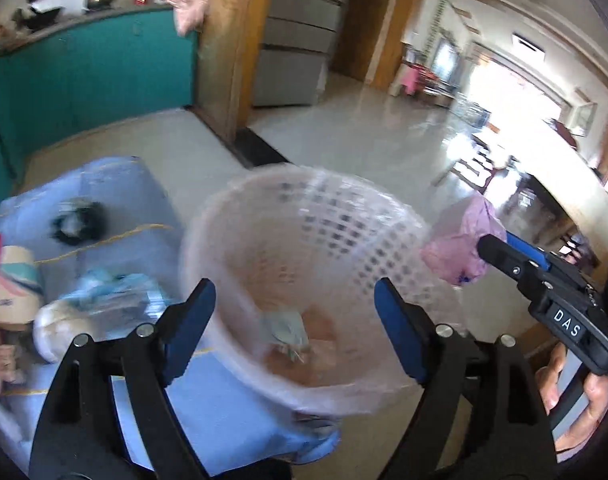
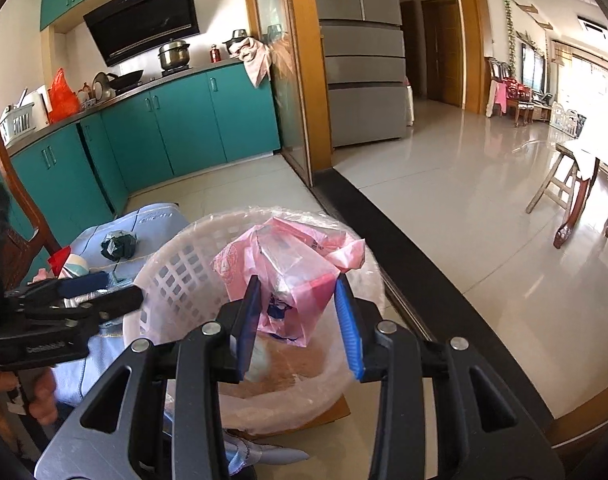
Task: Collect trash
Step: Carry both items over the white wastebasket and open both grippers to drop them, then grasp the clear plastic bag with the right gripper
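A white lattice waste basket (image 1: 208,216) (image 2: 164,272) lined with clear plastic stands in front of both grippers. My left gripper (image 1: 294,300) (image 2: 120,288) hangs open above its mouth with nothing between the fingers. A crumpled greenish paper (image 1: 288,332) lies on the basket's bottom. My right gripper (image 2: 300,296) (image 1: 489,244) is shut on a pink plastic bag (image 2: 288,280) (image 1: 463,240) with a boxy item inside. It holds the bag over the basket's rim, on the right in the left wrist view.
Left of the basket, a blue cloth surface (image 1: 144,200) carries a dark crumpled wad (image 1: 78,222) (image 2: 118,244), a paper cup (image 1: 18,280) and wrappers. Teal cabinets (image 2: 184,120), a wooden chair (image 2: 8,160) and a black door threshold (image 2: 403,260) surround the spot.
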`<state>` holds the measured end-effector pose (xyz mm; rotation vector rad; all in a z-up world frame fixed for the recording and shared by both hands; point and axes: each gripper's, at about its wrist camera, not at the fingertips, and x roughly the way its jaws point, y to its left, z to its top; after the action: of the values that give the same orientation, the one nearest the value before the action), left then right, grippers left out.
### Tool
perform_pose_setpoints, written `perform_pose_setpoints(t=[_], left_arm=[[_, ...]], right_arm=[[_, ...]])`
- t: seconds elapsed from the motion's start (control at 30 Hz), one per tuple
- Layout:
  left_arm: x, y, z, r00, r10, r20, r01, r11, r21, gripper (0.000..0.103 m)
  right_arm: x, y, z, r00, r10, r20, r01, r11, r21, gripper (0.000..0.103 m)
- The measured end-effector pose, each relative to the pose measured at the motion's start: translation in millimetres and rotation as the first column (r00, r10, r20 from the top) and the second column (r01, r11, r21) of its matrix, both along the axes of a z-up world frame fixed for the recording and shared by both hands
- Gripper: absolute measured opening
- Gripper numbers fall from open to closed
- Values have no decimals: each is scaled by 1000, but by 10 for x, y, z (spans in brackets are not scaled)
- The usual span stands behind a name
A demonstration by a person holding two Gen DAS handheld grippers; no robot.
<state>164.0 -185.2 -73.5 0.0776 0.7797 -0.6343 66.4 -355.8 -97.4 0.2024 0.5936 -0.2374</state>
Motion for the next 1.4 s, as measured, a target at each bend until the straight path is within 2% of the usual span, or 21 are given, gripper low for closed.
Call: perform_pose_setpoints(t=[0.03, 0.1, 0.17, 0.2, 0.27, 0.37, 0.43, 0.47, 0.5, 0.6, 0.67, 0.73, 0.83, 1.03, 1.17, 1.27, 1.37, 1.4], left_arm=[[-35, 116, 19, 999, 35, 23, -35, 999, 16, 82], [-81, 329, 53, 987, 138, 87, -144, 987, 67, 82], [-73, 547, 77, 958, 251, 140, -267, 957, 112, 82], [-45, 728, 88, 931, 324, 168, -346, 930, 124, 82], [-42, 1084, 80, 890, 416, 186, -443, 887, 134, 80], [27, 1700, -1, 809, 559, 184, -587, 788, 188, 75], [26, 2022, -56, 763, 626, 162, -646, 735, 205, 64], [12, 2183, -91, 745, 653, 139, -666, 716, 208, 61], [-16, 2290, -82, 736, 666, 119, -675, 709, 206, 55], [-79, 2445, -150, 729, 676, 102, -681, 702, 210, 53], [-111, 2445, -156, 737, 667, 110, -672, 707, 219, 53], [-221, 2449, -152, 743, 660, 108, -666, 714, 218, 53], [-281, 2503, -135, 748, 656, 101, -661, 721, 207, 54], [-331, 2570, -194, 750, 656, 82, -657, 725, 208, 59], [-334, 2603, -223, 750, 658, 64, -656, 728, 198, 61], [-312, 2589, -261, 754, 655, 56, -651, 733, 198, 62], [-308, 2571, -287, 761, 647, 47, -642, 741, 197, 63], [-308, 2568, -293, 761, 647, 46, -642, 741, 197, 64]], right_arm=[[29, 27, -8, 1000, 7, -3, -7, 1000, -3, 45], [94, 100, -24, 1000, 27, -7, -27, 1000, -14, 58], [139, 181, -25, 999, 42, -10, -42, 999, -30, 70], [156, 238, -25, 998, 57, -6, -57, 998, -34, 72], [178, 344, -26, 995, 95, 1, -95, 995, -25, 72], [244, 506, -20, 986, 164, 18, -164, 986, 9, 72], [314, 659, -5, 976, 215, 23, -216, 976, 21, 72], [354, 755, 2, 971, 238, 23, -238, 971, 15, 72], [394, 876, 0, 964, 265, 22, -266, 964, 6, 72], [512, 1213, 13, 927, 374, 26, -374, 926, 39, 72], [610, 1463, 37, 892, 451, 34, -452, 890, 53, 72], [743, 1724, 19, 862, 506, 23, -507, 862, 30, 72], [1047, 2035, -130, 843, 536, -45, -536, 844, -8, 72], [1478, 2281, -456, 820, 535, -202, -555, 830, -57, 72], [1465, 2311, -544, 776, 582, -242, -597, 802, 15, 72], [1285, 2295, -523, 713, 667, -218, -659, 743, 116, 72], [1115, 2322, -530, 652, 732, -198, -712, 681, 170, 72], [1057, 2310, -511, 646, 740, -187, -720, 672, 173, 72]])
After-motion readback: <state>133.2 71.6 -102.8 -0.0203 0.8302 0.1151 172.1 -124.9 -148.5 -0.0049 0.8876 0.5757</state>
